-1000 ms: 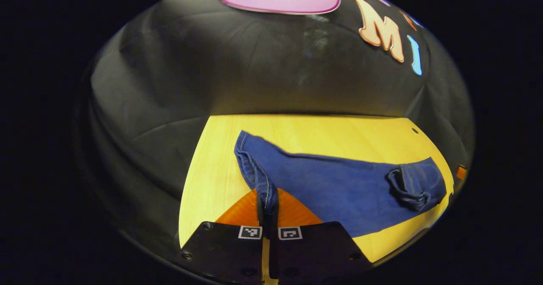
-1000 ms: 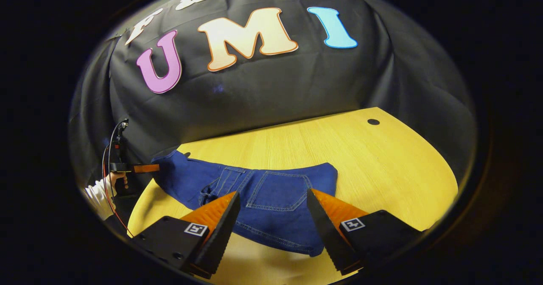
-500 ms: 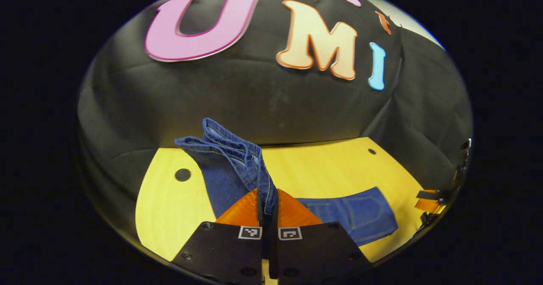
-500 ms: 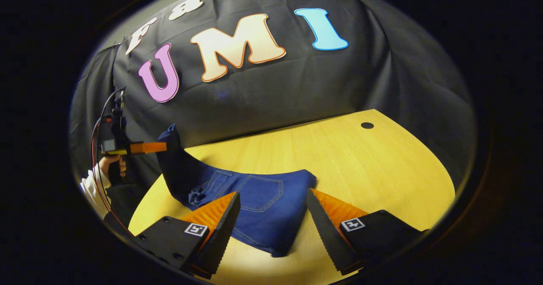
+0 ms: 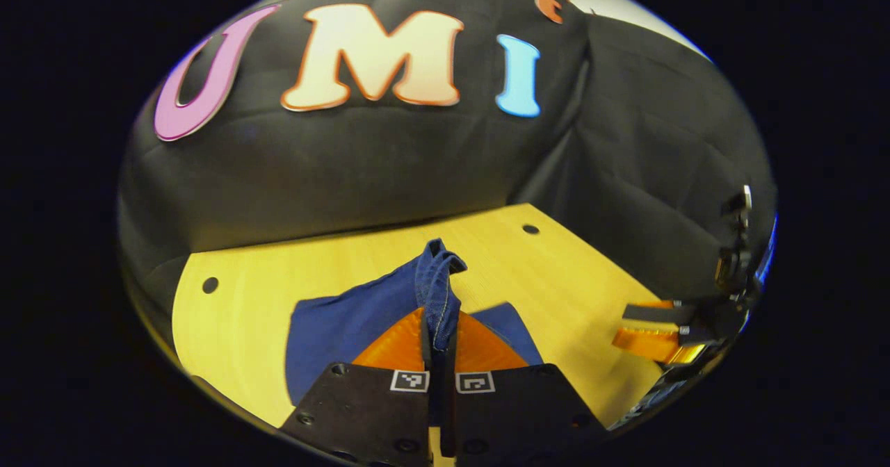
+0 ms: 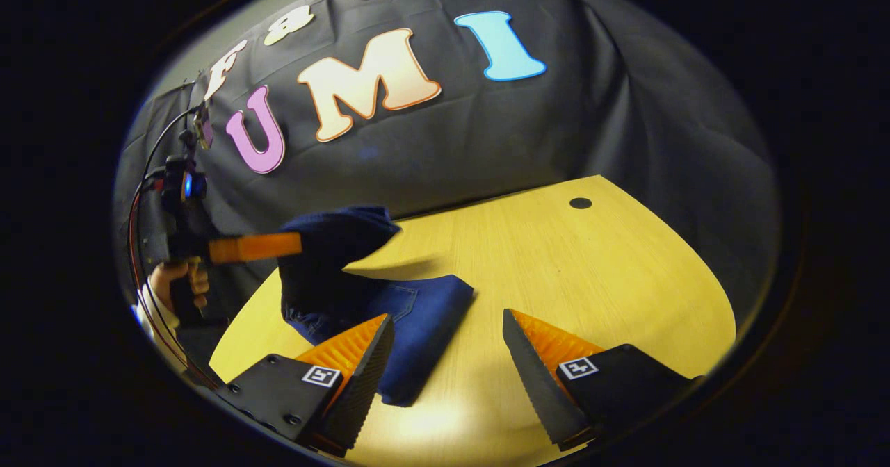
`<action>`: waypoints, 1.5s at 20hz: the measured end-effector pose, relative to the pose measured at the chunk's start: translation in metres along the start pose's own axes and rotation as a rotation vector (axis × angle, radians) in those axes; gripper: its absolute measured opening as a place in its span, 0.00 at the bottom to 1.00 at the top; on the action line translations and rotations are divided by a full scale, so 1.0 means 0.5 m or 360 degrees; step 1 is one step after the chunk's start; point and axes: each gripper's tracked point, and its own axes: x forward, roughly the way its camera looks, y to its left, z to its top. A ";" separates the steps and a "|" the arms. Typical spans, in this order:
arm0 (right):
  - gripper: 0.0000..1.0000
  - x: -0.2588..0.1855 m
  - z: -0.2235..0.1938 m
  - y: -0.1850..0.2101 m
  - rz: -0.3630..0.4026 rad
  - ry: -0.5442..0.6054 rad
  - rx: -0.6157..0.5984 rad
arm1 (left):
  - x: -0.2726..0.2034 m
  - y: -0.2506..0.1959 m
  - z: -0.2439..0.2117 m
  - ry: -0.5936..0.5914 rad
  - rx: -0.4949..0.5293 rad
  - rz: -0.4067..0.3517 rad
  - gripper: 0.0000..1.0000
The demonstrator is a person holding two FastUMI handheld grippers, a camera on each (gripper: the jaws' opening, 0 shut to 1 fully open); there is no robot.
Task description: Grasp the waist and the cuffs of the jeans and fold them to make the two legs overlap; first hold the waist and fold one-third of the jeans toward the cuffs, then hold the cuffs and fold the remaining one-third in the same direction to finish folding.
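The blue jeans lie partly folded on the yellow table. My left gripper is shut on one end of them, and a seamed edge of denim stands up between its fingers. In the right gripper view that lifted end hangs above the table from the left gripper, held by a hand. The rest lies flat as a folded stack. My right gripper is open just above the table beside the stack's right edge, touching nothing. It also appears at the far right of the left gripper view.
The table has small dark holes near its far corners. Black cloth wall closes in behind the table. Bare tabletop stretches to the right of the jeans. A cable runs down from the left gripper.
My left gripper has lifted its end of the jeans off the table and carried it over the flat part. The flat part now looks shorter. My right gripper stays open.
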 end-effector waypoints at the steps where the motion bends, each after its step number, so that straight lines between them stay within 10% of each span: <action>1: 0.93 -0.002 -0.005 -0.009 -0.0004 0.0007 -0.0002 | 0.011 -0.017 -0.042 0.0057 0.0080 0.0016 0.00; 10: 0.93 -0.017 -0.021 -0.007 -0.0028 -0.0002 0.0029 | 0.043 -0.066 -0.199 0.0270 0.0284 0.0100 0.09; 15: 0.98 -0.023 0.004 0.039 -0.0069 -0.0081 0.0069 | -0.065 -0.026 -0.115 0.0078 0.0170 0.0147 0.90; 30: 0.97 -0.049 0.070 0.147 -0.0156 -0.0271 0.0032 | -0.262 0.308 -0.191 -0.0032 -0.0212 0.0504 0.92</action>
